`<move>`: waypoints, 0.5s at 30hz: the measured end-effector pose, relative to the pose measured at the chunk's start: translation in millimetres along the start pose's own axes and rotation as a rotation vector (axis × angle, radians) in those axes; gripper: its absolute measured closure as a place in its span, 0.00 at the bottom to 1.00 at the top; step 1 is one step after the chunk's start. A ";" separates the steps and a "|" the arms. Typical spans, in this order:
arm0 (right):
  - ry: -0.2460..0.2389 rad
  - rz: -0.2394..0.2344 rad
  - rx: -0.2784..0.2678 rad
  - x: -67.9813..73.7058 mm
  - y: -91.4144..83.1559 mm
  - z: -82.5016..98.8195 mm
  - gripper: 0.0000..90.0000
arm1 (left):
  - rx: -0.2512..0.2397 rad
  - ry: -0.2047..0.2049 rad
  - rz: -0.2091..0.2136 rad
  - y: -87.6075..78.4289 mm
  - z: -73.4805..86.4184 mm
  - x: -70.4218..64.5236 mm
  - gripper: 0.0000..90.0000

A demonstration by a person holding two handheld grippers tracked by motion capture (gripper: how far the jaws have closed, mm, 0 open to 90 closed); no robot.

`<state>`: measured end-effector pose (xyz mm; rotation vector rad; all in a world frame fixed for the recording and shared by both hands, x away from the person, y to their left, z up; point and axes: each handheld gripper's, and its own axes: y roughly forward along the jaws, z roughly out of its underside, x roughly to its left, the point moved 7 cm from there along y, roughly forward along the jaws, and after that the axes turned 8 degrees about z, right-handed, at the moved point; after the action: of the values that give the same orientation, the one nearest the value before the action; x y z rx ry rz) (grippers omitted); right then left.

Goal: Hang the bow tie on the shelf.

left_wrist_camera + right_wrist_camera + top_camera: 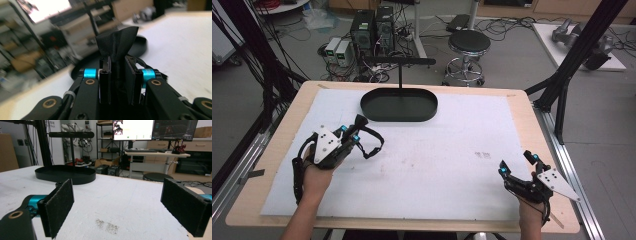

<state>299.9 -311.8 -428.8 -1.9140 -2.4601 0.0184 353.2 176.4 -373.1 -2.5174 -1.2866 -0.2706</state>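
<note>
Left tongs (355, 129) lifted above the left part of the tabletop (272, 150), pinching a black strap (374, 142) whose free loop hangs down and to the right of the tips over the white mat (437, 160). Seen from the left gripper view, a folded, flared end of the black strap (117, 42) sticking up past the pads (105, 80), pressed tight from both sides. Right tongs (517, 162) spread wide near the right front of the mat, nothing between the pads (58, 206), low over a small dark smudge (482, 155). Farther back, a black oval tray (399, 106) with a T-shaped stand (400, 62) rising from it, well apart from both tongs.
</note>
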 end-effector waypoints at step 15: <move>0.062 -0.037 -0.074 0.9 -4.7 -15.9 0.12 | -0.288 0.082 -0.289 11.9 -48.6 50.7 0.85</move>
<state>295.6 -312.2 -412.7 -1.8663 -2.4885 -0.1323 390.9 191.3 -314.5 -2.5043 -1.6823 -0.6597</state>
